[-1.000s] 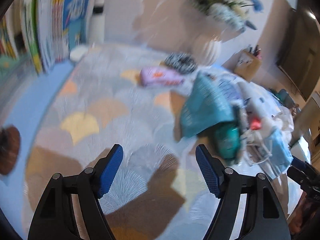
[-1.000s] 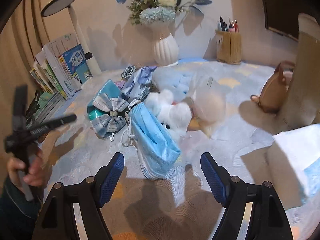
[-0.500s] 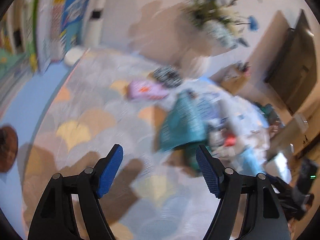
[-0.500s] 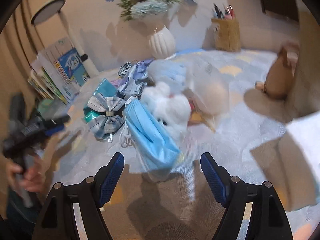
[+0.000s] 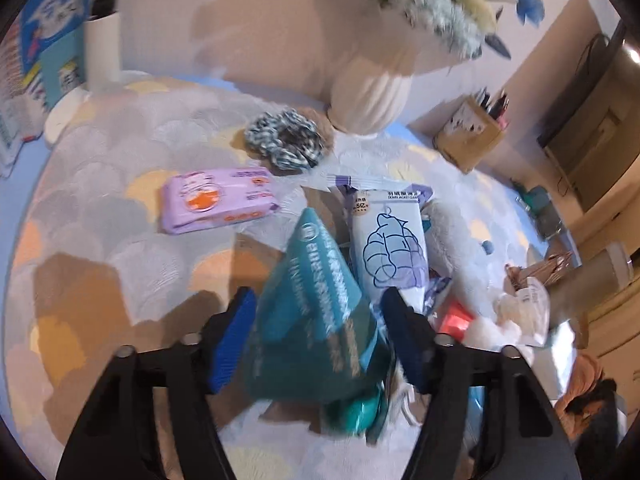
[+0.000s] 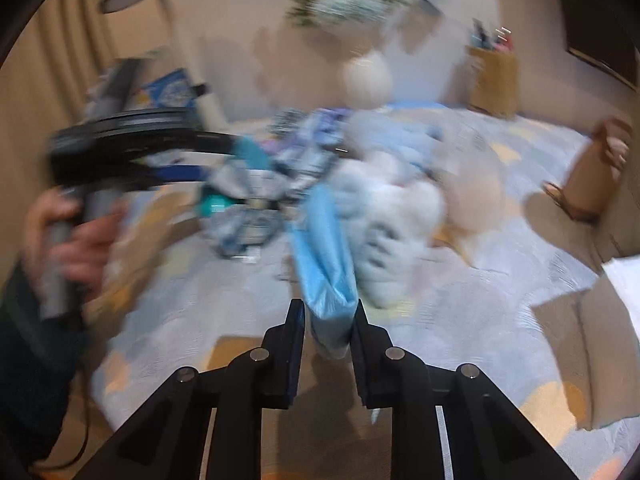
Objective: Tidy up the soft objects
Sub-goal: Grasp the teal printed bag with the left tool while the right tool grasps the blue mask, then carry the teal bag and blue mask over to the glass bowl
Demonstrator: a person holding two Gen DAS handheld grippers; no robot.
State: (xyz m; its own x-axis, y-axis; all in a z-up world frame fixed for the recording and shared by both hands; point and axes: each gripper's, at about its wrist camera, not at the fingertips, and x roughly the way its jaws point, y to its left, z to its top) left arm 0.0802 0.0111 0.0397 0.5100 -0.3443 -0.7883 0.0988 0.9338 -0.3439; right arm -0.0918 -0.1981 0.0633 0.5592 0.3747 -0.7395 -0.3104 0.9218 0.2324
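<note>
Right gripper (image 6: 327,320), seen from its own camera: jaws pressed onto the near end of a pale blue face mask (image 6: 325,248), pinched between the two pads, the rest of the mask stretching away toward the heap. Just right of the mask, touching it, a white plush toy (image 6: 384,220), blurred. Left of the mask, a grey checked bow (image 6: 244,208), also blurred. At far left, a hand (image 6: 76,232) gripping the handle of the other tool, dark sleeve below.

Left gripper (image 5: 316,338), seen from its own camera: jaws closing, blue pads on either side of a teal packet (image 5: 316,312); contact between pads and packet not clear, a narrow gap showing at the left pad. Just beyond the teal packet, a white pouch with a blue drawing (image 5: 390,248), leaning against it. Farther left, lying flat and apart from the heap, a purple wipes pack (image 5: 216,204). Beyond that, a black-and-white scrunchie (image 5: 286,142), near the foot of a white ribbed vase (image 5: 370,92) holding flowers. Right of the vase, against the wall, a pen holder (image 5: 470,136).

All soft items resting on a patterned tablecloth (image 5: 100,216) with fan shapes in grey, yellow and orange; heap at centre, books standing at the far left edge.
</note>
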